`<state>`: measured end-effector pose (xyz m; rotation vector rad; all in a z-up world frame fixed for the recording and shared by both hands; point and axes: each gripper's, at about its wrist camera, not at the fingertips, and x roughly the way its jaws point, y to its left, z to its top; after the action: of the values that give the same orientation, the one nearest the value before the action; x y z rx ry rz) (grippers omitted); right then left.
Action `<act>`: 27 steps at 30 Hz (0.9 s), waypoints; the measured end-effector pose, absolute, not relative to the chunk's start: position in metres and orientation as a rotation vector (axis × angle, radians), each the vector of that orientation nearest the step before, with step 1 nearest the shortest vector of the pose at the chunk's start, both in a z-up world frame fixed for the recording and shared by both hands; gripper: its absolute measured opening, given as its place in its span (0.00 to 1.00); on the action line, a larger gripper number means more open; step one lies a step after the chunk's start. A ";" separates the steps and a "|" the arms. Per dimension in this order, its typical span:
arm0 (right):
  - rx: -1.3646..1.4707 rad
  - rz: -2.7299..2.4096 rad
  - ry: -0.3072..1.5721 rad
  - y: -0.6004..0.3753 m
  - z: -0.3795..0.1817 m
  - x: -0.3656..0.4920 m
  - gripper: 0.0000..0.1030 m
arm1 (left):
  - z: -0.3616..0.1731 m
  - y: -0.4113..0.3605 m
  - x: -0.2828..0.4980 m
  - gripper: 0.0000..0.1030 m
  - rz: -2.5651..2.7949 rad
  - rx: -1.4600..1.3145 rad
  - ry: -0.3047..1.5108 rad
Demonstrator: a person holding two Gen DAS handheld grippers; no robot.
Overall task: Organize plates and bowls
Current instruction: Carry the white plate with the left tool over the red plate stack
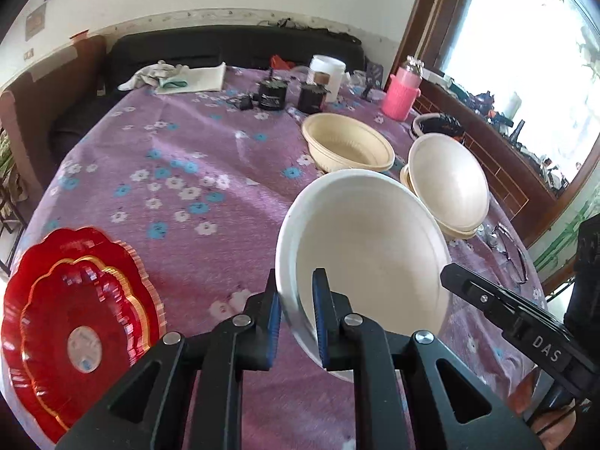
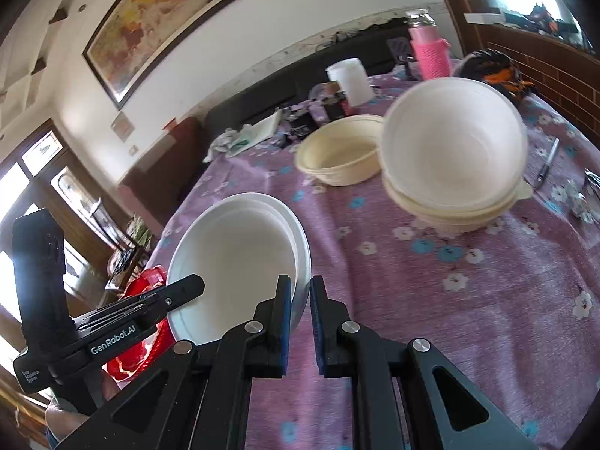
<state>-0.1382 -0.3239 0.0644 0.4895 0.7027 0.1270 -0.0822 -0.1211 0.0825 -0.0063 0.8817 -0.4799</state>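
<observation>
Both jaws pinch the rim of the same white bowl (image 1: 360, 258): the left gripper (image 1: 296, 315) clamps its near-left edge, the right gripper (image 2: 300, 311) its opposite edge, holding it tilted above the purple floral tablecloth (image 1: 195, 195). Left of the bowl sits a stack of red plates (image 1: 78, 311). Beyond it stand a cream bowl (image 1: 347, 148) and, to the right, a stack of bowls (image 1: 448, 183) with a tilted white one on top.
</observation>
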 end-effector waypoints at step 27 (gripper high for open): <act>0.269 0.398 0.845 -0.135 0.071 -0.087 0.12 | 0.075 0.076 -0.105 0.15 -0.224 -0.246 0.839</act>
<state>-0.0873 -0.1346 0.0713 0.2687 0.8451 0.3983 -0.1047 0.0760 0.0753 -0.2461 0.8391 -0.2241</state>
